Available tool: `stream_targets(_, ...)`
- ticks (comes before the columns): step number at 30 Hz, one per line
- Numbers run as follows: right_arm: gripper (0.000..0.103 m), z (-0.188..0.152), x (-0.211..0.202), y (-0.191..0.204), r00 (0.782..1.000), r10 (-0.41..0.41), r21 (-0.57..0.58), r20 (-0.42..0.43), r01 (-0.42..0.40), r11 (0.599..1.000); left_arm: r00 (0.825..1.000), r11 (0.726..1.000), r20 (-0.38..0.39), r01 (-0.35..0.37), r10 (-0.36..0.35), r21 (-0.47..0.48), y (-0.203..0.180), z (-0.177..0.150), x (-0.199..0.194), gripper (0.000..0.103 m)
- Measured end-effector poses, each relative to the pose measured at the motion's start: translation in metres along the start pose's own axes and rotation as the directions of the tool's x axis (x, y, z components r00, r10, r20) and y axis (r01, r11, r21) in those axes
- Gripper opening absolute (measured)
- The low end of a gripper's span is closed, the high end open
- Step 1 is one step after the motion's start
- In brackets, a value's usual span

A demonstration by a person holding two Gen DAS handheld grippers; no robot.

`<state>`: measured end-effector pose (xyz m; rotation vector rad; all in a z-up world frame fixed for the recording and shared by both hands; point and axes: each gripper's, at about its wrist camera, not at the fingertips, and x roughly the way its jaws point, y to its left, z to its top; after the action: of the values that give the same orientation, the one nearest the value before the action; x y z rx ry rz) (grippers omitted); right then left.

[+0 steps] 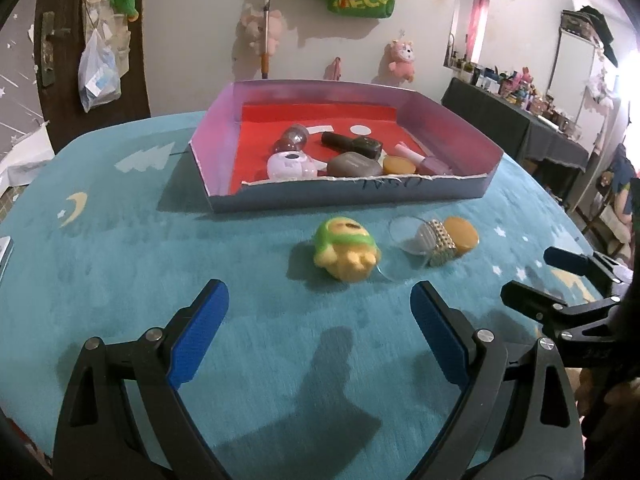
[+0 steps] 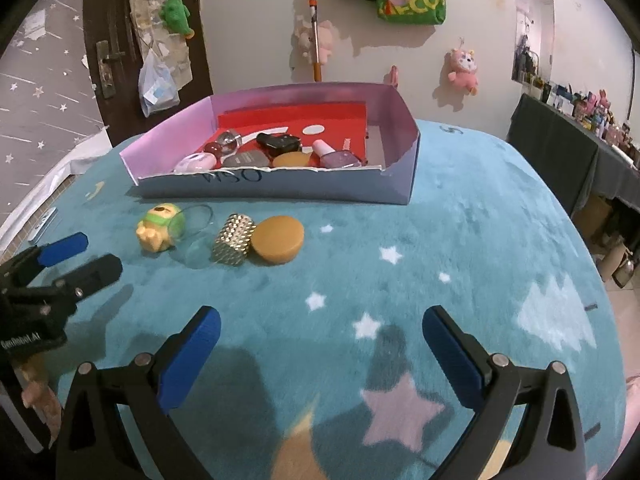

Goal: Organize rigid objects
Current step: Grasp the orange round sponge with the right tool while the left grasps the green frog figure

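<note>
Both grippers, left [image 1: 319, 300] and right [image 2: 321, 326], jaws spread, empty, hovering near desk [image 1: 120, 248] edge. Toy [image 1: 346, 249], studded cylinder [image 2: 234, 239], amber disc [image 2: 277, 240] loose near box [image 2: 280, 190]; likely next for boxing.

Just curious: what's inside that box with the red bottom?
In the box: nail polish bottle, amber disc, grey case, black key fob, white gadget. Its front wall hides their undersides.

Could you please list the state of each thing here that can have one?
Left gripper: open, empty, above the cloth.
Right gripper: open, empty.
Box: open-topped, several items inside.
Toy: tipped over on the cloth, outside the box.
Studded cylinder: on its side, touching the tan disc.
Nail polish: capped, lying in the box.
</note>
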<state>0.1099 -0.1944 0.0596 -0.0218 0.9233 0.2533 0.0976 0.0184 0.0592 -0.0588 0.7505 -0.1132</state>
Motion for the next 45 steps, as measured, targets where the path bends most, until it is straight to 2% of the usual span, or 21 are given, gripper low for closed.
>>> stream_targets(6,0.103,0.012,0.015,-0.008,0.998,0.045,0.029,-0.054,-0.044,0.999,0.999,1.0,-0.043,-0.005,0.005,0.017,0.001,0.015,0.018,0.093)
stream_targets(14,0.103,0.028,0.031,-0.01,0.997,0.017,0.001,-0.08,-0.017,1.0,0.994,0.998,-0.105,-0.009,0.015,0.062,0.001,0.023,0.035,0.093)
stream_targets(20,0.103,0.036,0.043,-0.007,0.995,0.015,-0.028,-0.099,-0.017,0.999,0.99,0.994,-0.132,-0.042,0.055,0.104,-0.001,0.026,0.046,0.093)
stream_targets(30,0.103,0.044,0.055,-0.004,0.994,0.0,-0.064,-0.109,-0.007,0.998,0.989,0.99,-0.133,-0.043,0.061,0.134,0.004,0.027,0.048,0.093)
stream_targets(35,0.095,0.046,0.057,-0.006,0.993,0.023,-0.062,-0.114,-0.03,0.998,0.99,0.984,-0.133,-0.021,0.046,0.179,-0.004,0.027,0.051,0.092)
stream_targets(39,0.091,0.045,0.057,-0.004,0.992,0.041,-0.071,-0.117,-0.05,0.996,0.989,0.984,-0.146,0.004,0.023,0.177,-0.006,0.029,0.056,0.086)
stream_targets(45,0.08,0.047,0.059,-0.002,0.991,0.073,-0.082,-0.115,-0.083,0.993,0.985,0.987,-0.17,0.049,-0.022,0.156,-0.005,0.031,0.064,0.07)
